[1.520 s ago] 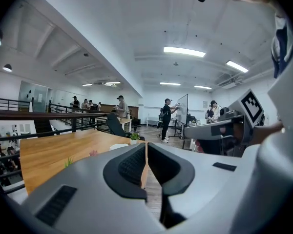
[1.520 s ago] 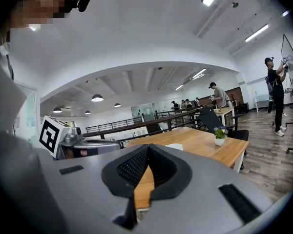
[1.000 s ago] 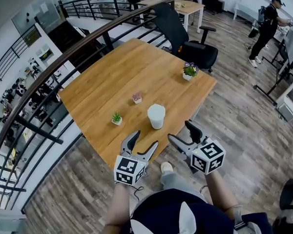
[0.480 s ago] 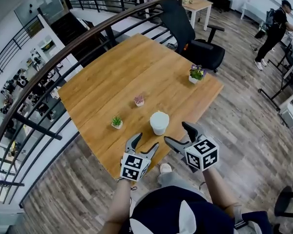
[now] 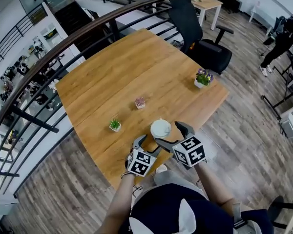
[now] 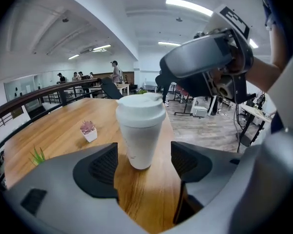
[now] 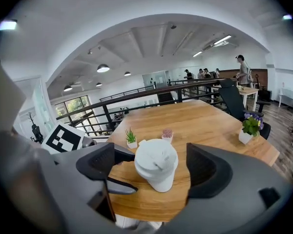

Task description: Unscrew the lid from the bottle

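A white bottle [image 5: 160, 128] with a white lid [image 6: 140, 106] stands upright near the front edge of the wooden table [image 5: 112, 72]. My left gripper [image 5: 148, 143] is open just short of the bottle's left side, and the bottle [image 6: 139, 140] shows right beyond its pads. My right gripper [image 5: 170, 133] is open. Its jaws have just been opening, and the lid [image 7: 156, 161] sits in the gap between them, with neither pad touching it. The right gripper [image 6: 205, 67] hangs above the bottle in the left gripper view.
On the table are three small pots: a green plant [image 5: 115, 125], a pink one [image 5: 140, 103] and a purple-flowered one [image 5: 202, 78]. A black office chair [image 5: 205, 43] stands behind the table and a dark railing [image 5: 49, 52] runs along its left side. A person [image 5: 283, 35] stands far right.
Both grippers have come forward and down to the bottle, from the table's front edge to either side of it. The right jaws stand wider than before.
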Demonstrator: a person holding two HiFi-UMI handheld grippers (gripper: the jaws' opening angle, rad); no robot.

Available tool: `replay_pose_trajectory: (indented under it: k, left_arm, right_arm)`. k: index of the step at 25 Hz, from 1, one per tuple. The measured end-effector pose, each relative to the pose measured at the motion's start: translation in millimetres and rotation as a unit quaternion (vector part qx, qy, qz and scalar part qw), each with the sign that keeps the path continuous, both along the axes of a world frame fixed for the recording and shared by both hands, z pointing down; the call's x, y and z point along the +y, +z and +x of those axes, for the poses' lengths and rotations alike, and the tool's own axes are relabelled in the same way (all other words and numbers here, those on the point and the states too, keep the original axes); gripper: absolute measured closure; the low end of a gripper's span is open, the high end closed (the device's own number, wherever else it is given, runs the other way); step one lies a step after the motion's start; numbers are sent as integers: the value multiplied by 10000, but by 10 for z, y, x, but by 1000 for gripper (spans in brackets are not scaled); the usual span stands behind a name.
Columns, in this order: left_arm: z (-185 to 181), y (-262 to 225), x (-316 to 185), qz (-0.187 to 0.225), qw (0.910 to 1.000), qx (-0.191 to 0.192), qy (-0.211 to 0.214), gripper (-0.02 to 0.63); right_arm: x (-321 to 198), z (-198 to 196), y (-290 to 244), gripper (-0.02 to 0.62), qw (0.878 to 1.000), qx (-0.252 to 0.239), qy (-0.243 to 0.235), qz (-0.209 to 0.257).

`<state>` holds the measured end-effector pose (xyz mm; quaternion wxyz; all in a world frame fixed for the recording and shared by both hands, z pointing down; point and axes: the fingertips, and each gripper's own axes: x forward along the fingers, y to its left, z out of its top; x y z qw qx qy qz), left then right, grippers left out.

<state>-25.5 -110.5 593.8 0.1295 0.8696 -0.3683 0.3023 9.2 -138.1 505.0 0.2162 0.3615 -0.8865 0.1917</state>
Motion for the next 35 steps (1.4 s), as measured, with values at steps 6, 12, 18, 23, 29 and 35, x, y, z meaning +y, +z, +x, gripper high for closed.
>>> replay_pose_trajectory:
  k: [6,12,18,23,29,35]
  left_arm:
    - [90,232,-159,-204,9998,-74,48,278]
    - [163,317,-265,-185,9998,65,39,276]
    - [250,404,-328,-126,9998,48,133,272]
    - [245,416,-316,-150,9998,111,89,272]
    - [248,430,-313,-267,9995,68,143,272]
    - [251,441,-318,-312,9994,56,171,272]
  right_arm:
    - [-138,-207,260,135,9965,510,-633,-170]
    - [-146,-333,412,147,9899,884,-1061,-330]
    - [-166,-314,531,161,9850,1242,-1162,-275]
    - [-139,-316,526,164,9829,1253,-1296,-373]
    - [-104,-322,530,166,9632,1415,-2270,-278]
    - [-20,-317,572,166,8941,1909,-4044,-239]
